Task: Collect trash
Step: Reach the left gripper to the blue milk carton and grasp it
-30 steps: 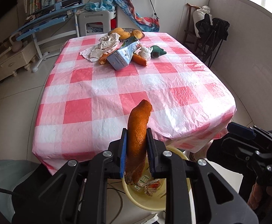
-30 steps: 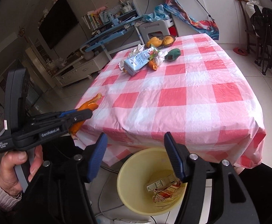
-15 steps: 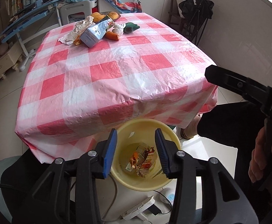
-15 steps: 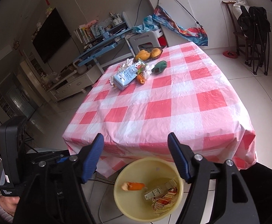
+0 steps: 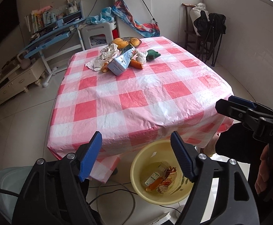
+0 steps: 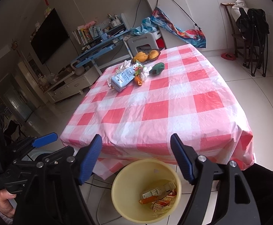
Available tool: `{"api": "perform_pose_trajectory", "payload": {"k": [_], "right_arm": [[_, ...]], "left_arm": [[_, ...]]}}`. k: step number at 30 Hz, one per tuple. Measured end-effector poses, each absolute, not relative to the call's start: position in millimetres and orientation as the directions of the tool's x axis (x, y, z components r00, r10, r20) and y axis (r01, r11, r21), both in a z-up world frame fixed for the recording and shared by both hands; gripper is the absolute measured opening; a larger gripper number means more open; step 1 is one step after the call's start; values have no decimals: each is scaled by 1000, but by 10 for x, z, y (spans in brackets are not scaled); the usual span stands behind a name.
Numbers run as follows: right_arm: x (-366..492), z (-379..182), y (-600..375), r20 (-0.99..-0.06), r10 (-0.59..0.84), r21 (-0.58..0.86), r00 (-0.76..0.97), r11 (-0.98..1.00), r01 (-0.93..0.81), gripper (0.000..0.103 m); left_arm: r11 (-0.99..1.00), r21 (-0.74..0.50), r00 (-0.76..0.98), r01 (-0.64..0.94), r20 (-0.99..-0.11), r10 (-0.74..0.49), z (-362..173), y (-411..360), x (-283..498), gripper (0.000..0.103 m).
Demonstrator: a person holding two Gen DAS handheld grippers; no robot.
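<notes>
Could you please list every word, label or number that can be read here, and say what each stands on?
"DAS": right gripper, on its body, cut off by the picture's edge.
Left gripper: small white label, too small to read.
Blue carton: print blurred.
Wrappers in the yellow bin: unreadable.

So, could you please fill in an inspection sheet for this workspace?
Surface: checked tablecloth, near half bare.
Job's things: yellow bin on floor holds wrappers and orange peel; blue carton, crumpled paper on the table's far end.
Clutter: fruit basket, green toy.
Grippers: left hand-held gripper opening, empty; right hand-held gripper opening, empty.
Cables: cord on floor beside bin.
Surroundings: cabinets, shelves, chairs.
</notes>
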State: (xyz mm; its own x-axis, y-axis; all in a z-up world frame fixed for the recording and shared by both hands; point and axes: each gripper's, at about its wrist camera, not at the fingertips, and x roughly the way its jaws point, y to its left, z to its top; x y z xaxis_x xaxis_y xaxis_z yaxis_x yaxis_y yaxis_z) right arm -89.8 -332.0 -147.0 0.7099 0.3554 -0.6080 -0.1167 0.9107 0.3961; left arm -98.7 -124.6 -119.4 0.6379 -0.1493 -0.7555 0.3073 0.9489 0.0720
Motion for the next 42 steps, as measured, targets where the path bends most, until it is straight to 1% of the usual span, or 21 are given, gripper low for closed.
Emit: {"api": "perform_pose_trajectory", "payload": {"k": [5, 19, 24, 30, 34, 37, 42], "right_arm": [[-885, -1480, -3298, -615, 352, 389, 705, 914, -117, 73], [-863, -1507, -3257, -622, 349, 382, 701, 917, -118, 74], [-840, -1475, -3213, -626, 343, 355, 701, 925, -136, 74], [-610, -1359, -3159, -634, 339, 317, 695, 934, -167, 74], [-272, -1282, -3174, -648, 338, 298, 682, 937, -181, 74], [13, -1273, -3161, -667, 326, 267, 671, 944, -193, 74], [498, -1409, -3159, -706, 326, 257, 628, 945, -201, 74]], "left_arm": [[955, 85, 661, 284, -739, -130, -1157, -1202, -967, 77], [966, 94, 681, 242, -725, -100, -1143, -1121, -904, 78], [971, 98, 691, 216, -719, -81, -1153, -1042, -802, 81], [985, 57, 706, 164, -704, -77, -1131, -855, -433, 82], [988, 3, 708, 155, -698, -109, -1133, -829, -57, 82], [987, -39, 717, 157, -683, -141, -1134, -873, 239, 82], [980, -37, 715, 194, -679, -166, -1269, -1123, 768, 82]]}}
